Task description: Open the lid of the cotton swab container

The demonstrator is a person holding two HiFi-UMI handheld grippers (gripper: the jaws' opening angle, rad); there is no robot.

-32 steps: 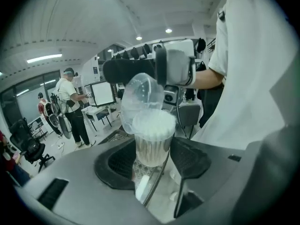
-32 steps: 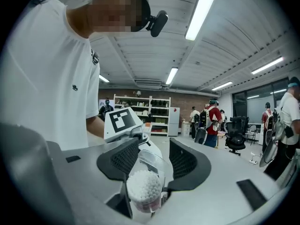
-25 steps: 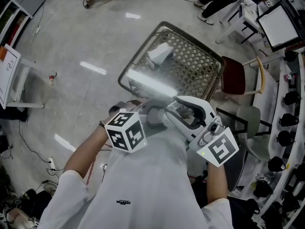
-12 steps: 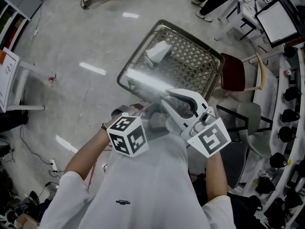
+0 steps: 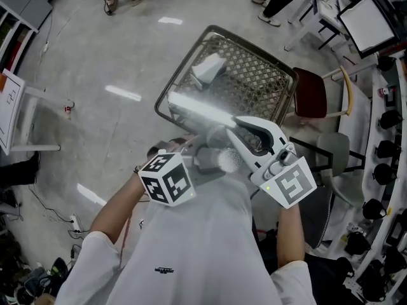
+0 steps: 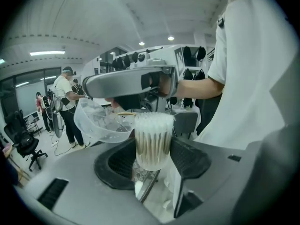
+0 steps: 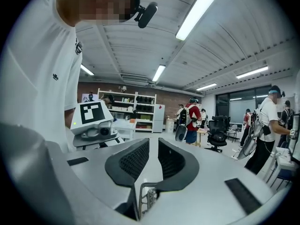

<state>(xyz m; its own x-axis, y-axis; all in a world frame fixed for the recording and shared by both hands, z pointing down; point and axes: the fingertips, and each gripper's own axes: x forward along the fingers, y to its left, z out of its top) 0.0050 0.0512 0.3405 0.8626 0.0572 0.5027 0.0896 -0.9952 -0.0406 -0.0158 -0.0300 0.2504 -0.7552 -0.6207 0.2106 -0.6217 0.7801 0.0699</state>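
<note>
Cart: A wire shopping cart (image 5: 261, 88) stood on the floor just beyond both grippers. The work itself was held in the air in front of my chest.

Right gripper: The right gripper (image 7: 153, 146) reached in from my right, over the top of the held thing. Its jaws had just been closing and were left with a narrow gap. I saw nothing between them. Its own view looked past the left gripper's marker cube (image 7: 91, 112).

Left gripper: The left gripper (image 6: 153, 144) had its jaws spread wide and pressed on the sides of the cotton swab container (image 6: 153, 130).

Container: It was a clear cylinder, held with its long axis upright between the left jaws. The white swab heads were bare at its top.

Lid: The clear lid (image 6: 98, 123) was tilted off the mouth, just beside the container on its left in the left gripper view. I could not tell whether a hinge held it.

Relation: The lid lay below the right gripper's body and did not show in that gripper's own view. The right gripper was the nearer free one.

Judgement: The mouth looked already uncovered. Any further pull would have to go sideways, away from the upright container.
</note>
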